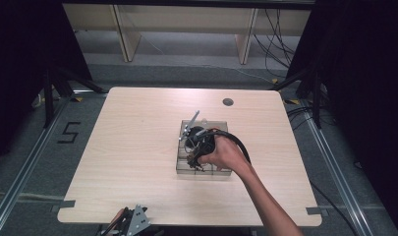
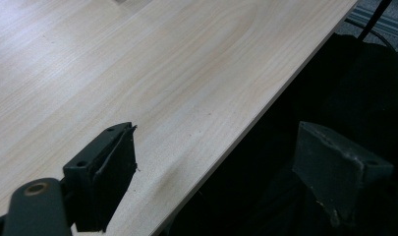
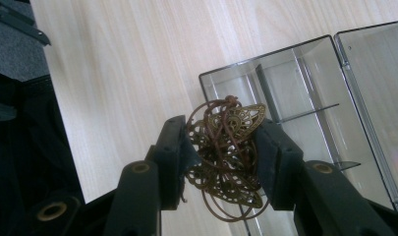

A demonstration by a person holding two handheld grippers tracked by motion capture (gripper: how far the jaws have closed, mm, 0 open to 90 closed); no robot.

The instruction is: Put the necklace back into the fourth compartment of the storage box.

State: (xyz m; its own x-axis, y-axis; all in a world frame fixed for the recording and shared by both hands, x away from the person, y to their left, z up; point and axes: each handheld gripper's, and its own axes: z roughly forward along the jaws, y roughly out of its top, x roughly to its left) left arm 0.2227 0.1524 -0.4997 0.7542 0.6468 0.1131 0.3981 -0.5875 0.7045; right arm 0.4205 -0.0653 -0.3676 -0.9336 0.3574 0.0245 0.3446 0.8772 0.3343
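A clear plastic compartment box lies open in the middle of the table. The person's right hand holds my right gripper over the box's near left part. In the right gripper view, this gripper is shut on a bronze filigree pendant necklace, its brown cord bunched between the pads. It hangs above the near left corner of the box. My left gripper rests at the table's front edge. In its own view the left gripper stands open with nothing between the jaws, one jaw over the tabletop and one past the edge.
A round grey grommet sits near the table's far edge. The box's dividers form several bare compartments, and its lid lies flat beside them. Wooden shelving and floor cables lie beyond the table.
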